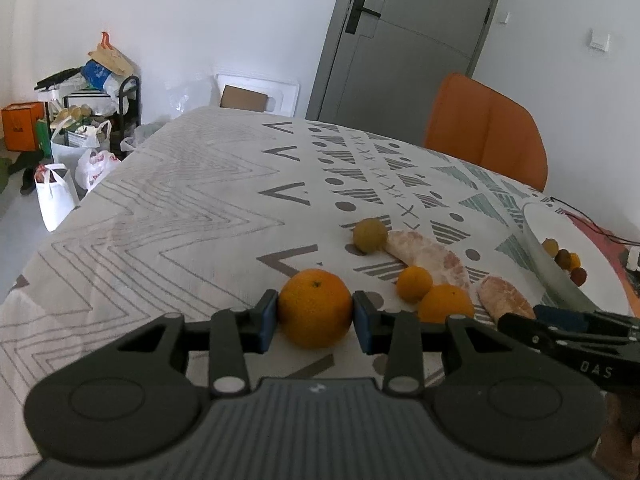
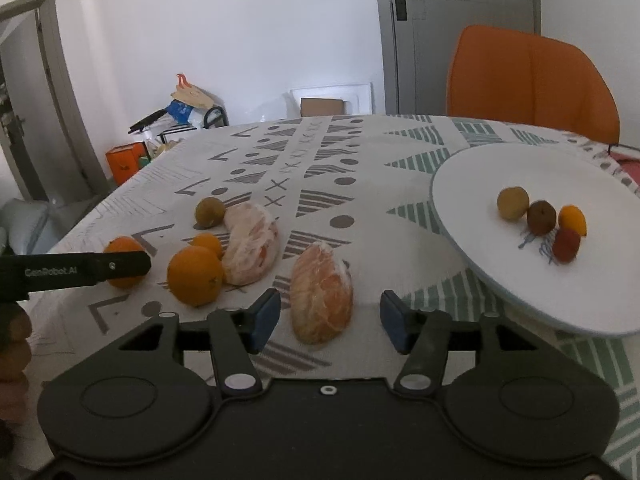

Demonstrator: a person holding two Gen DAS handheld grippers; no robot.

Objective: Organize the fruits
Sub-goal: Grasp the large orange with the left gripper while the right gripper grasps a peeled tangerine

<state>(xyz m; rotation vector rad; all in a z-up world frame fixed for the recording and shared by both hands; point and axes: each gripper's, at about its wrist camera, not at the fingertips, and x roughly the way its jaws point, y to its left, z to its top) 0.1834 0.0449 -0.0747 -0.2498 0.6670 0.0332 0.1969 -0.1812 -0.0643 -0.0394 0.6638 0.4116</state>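
The left gripper (image 1: pixel 315 317) fingers pinch an orange (image 1: pixel 315 307) on the desk (image 1: pixel 180 200). The right gripper (image 2: pixel 328 322) fingers are spread around a peeled fruit piece (image 2: pixel 322 298) (not touching it). A white plate (image 2: pixel 472 184) holds four small fruits nearby.

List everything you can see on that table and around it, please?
oranges: three, orange, on the cloth; one between the left claw's pads
small yellow-green fruit: one, far end of the group
peeled citrus pieces: two, pale pink-orange, on the cloth
plate: one, white, right side, holding four small fruits
tablecloth: patterned grey and green
chair: orange, behind the table
door: grey
bags: white, on the floor
left claw: shut on an orange
right claw: open around a peeled piece
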